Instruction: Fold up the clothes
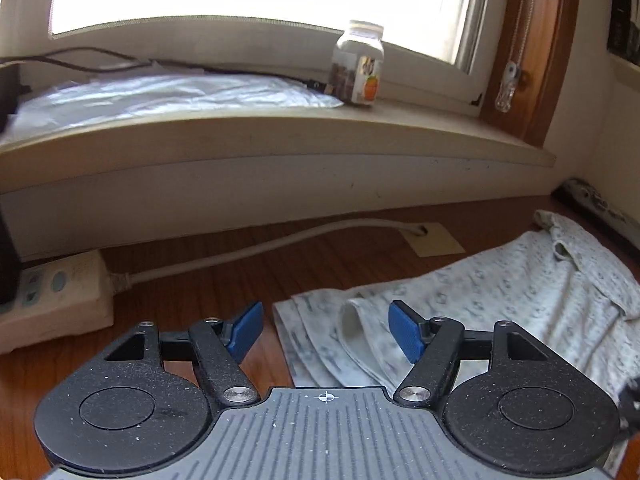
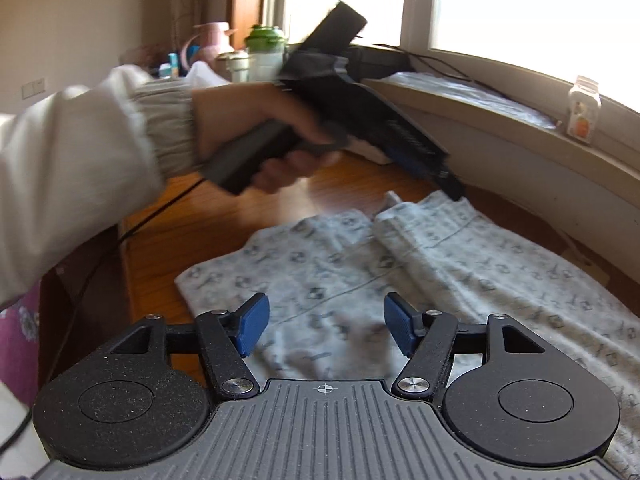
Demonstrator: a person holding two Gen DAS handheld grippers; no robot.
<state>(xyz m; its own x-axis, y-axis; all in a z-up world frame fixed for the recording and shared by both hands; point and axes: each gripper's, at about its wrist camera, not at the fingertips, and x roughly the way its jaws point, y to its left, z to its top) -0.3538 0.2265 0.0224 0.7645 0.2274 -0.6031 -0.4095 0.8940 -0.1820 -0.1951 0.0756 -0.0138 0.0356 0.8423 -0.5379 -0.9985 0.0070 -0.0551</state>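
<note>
Both grippers hover agape and empty over a patterned garment (image 2: 420, 280) spread on the wooden table (image 2: 224, 216): left gripper (image 1: 326, 330) at its ten o'clock corner, right gripper (image 2: 326, 326) above its near edge.

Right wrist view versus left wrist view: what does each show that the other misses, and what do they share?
Only the right wrist view shows the person's hand holding the left gripper above the garment, a white sleeve and the bottles behind. Only the left wrist view shows the power strip and its white cable. Both show the patterned garment spread on the wooden floor, the windowsill jar, and open blue-padded jaws with nothing gripped.
</note>
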